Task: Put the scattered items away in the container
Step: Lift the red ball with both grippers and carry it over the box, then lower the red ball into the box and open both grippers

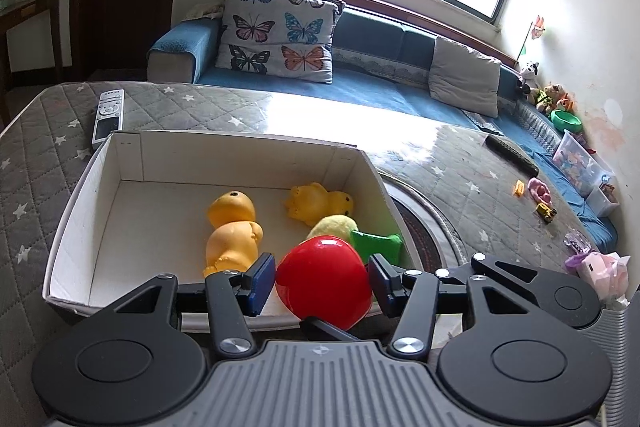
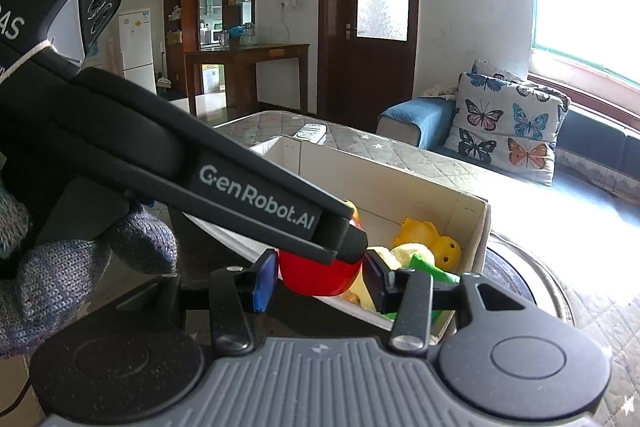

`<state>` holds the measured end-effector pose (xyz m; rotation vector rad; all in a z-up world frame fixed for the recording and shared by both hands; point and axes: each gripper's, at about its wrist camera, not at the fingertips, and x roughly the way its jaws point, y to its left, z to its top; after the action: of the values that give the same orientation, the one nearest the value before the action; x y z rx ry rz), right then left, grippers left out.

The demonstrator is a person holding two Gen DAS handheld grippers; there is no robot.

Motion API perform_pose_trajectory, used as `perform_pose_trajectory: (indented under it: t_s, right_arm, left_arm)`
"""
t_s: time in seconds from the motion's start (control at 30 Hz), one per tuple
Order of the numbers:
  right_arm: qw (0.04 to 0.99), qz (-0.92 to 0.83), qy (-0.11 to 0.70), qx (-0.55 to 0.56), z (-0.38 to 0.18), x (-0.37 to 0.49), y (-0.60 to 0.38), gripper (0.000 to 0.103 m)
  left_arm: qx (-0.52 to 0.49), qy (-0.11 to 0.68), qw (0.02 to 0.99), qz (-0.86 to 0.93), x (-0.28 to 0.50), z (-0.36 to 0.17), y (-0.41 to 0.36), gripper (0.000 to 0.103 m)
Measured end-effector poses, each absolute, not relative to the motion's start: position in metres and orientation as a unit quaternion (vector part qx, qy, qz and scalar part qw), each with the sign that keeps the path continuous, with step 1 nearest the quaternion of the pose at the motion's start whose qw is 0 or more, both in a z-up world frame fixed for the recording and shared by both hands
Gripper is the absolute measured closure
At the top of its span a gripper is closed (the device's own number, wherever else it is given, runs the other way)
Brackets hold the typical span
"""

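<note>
A glossy red toy fruit (image 1: 324, 279) hangs over the near edge of a white cardboard box (image 1: 224, 155). My left gripper (image 1: 320, 281) is shut on it, blue pads pressing both sides. In the right wrist view the same red toy (image 2: 316, 275) fills the gap between the pads of my right gripper (image 2: 320, 279), which also looks shut on it. The left gripper's black finger (image 2: 344, 243) lies across its top. Inside the box lie an orange figure (image 1: 232, 231), a yellow rubber animal (image 1: 316, 203) and a yellow-and-green plush (image 1: 360, 233).
The box stands on a grey quilted star-patterned cover (image 1: 40, 163). A white remote (image 1: 108, 115) lies behind it. To the right are a black remote (image 1: 512, 155), a pink toy (image 1: 540, 189), small yellow vehicles (image 1: 546, 213) and a pink plush (image 1: 604, 273). A knit-gloved hand (image 2: 60, 275) holds the left gripper.
</note>
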<state>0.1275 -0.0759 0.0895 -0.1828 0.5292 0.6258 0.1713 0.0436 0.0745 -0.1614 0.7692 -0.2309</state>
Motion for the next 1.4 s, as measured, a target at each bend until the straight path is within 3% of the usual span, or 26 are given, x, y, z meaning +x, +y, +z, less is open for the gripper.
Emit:
perform_pose_trajectory:
  t_s: [1.17, 1.4]
  right_arm:
    - [0.907, 0.305, 0.274, -0.098, 0.07, 0.173, -0.058, 0.057]
    - [0.908, 0.298, 0.279, -0.091, 0.071, 0.175, -0.061, 0.056]
  left_arm:
    - [-0.104, 0.394, 0.909, -0.082, 0.216, 0.054, 0.072, 0.048]
    - [-0.109, 0.394, 0.909, -0.08, 0.215, 0.055, 0.075, 0.052]
